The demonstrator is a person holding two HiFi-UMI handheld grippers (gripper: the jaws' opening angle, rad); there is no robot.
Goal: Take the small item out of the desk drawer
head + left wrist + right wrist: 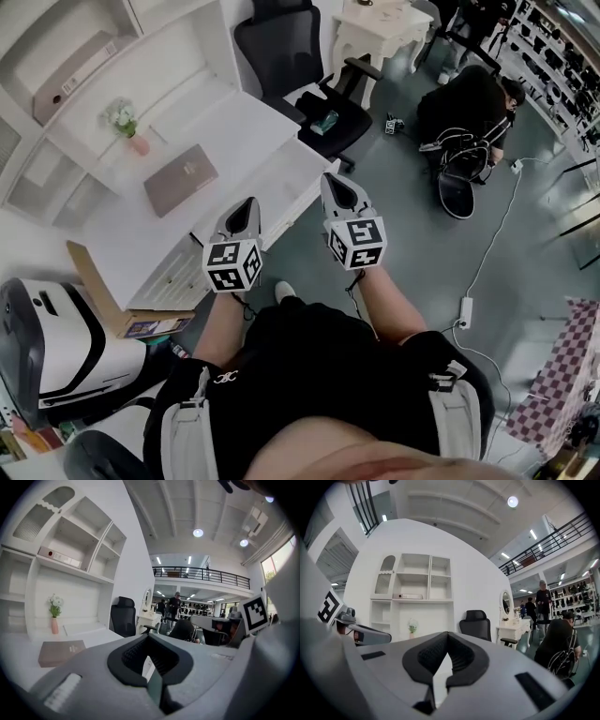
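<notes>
Grey and both clamped shut on nothing, the left gripper (249, 202) and right gripper (329, 178) hover side by side at the front edge of the white desk (239, 127), where the small item cannot be seen.

Bare floor (422, 234) before desk (239, 127); office chair (323, 103) beside desk edge.

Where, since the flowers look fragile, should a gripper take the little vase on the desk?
Probably take the vase by its pink body, below the flowers, coming level from the front of the desk: it stands upright, shelf unit close behind.
</notes>
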